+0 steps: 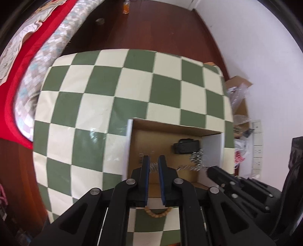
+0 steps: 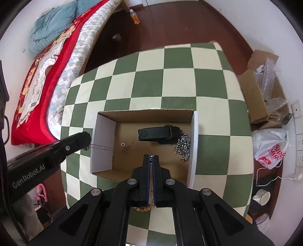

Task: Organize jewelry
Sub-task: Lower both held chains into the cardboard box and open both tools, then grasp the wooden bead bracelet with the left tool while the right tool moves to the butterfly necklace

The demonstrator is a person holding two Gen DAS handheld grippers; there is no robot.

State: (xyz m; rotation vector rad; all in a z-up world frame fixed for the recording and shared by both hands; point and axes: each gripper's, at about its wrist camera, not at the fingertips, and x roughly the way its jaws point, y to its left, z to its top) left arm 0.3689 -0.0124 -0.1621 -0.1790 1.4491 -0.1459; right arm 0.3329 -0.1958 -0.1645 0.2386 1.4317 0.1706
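Note:
An open cardboard box (image 2: 106,130) stands on the green and cream checkered table (image 2: 180,85); it also shows in the left wrist view (image 1: 162,132). Inside lie a black strap (image 2: 159,133), a heavy silver chain (image 2: 182,147), a small ring (image 2: 123,144) and a thin silver chain (image 2: 102,146). The thin chain (image 1: 186,167) stretches between both grippers over the box. My left gripper (image 1: 153,160) is partly open around it. My right gripper (image 2: 151,158) is shut on its end. A wooden bead bracelet (image 1: 158,212) lies near the table's front edge.
A bed with a red cover (image 2: 37,85) stands to the left. A cardboard box with plastic wrap (image 2: 263,89) and a white bag (image 2: 270,149) sit on the floor at the right. A bottle (image 2: 135,18) stands on the wooden floor beyond.

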